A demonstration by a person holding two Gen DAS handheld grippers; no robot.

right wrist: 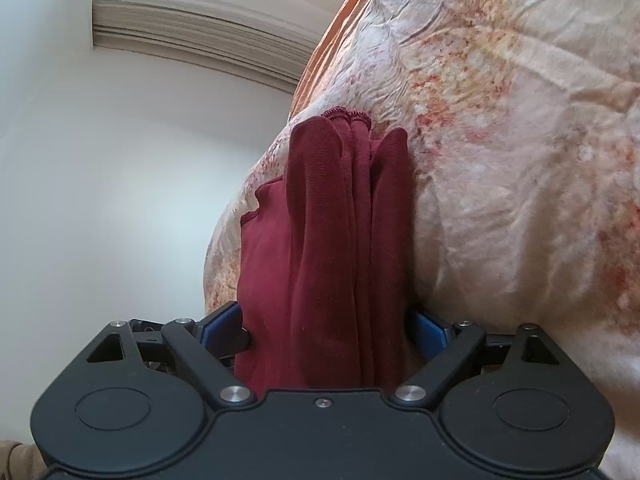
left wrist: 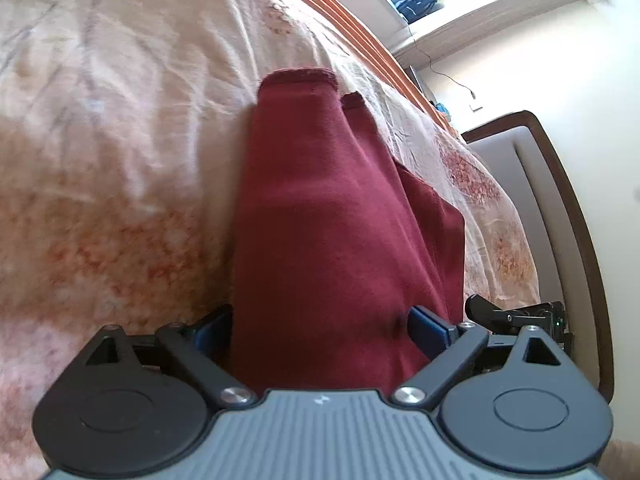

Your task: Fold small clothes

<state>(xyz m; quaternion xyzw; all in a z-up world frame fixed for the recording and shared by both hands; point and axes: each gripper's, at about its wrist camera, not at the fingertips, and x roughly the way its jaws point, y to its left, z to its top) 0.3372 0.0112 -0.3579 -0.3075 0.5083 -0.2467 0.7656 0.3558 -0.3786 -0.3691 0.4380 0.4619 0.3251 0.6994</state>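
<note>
- Left gripper (left wrist: 320,330) jaws standing wide, the maroon garment (left wrist: 340,220) lying loose between the blue pads (left wrist: 430,330).
- Right gripper (right wrist: 326,330) jaws also wide, bunched folds sitting between them.
- Garment lying on the bed (left wrist: 120,140), long axis running straight away from both cameras, stitched hem (right wrist: 346,114) pointing at the far end.
</note>
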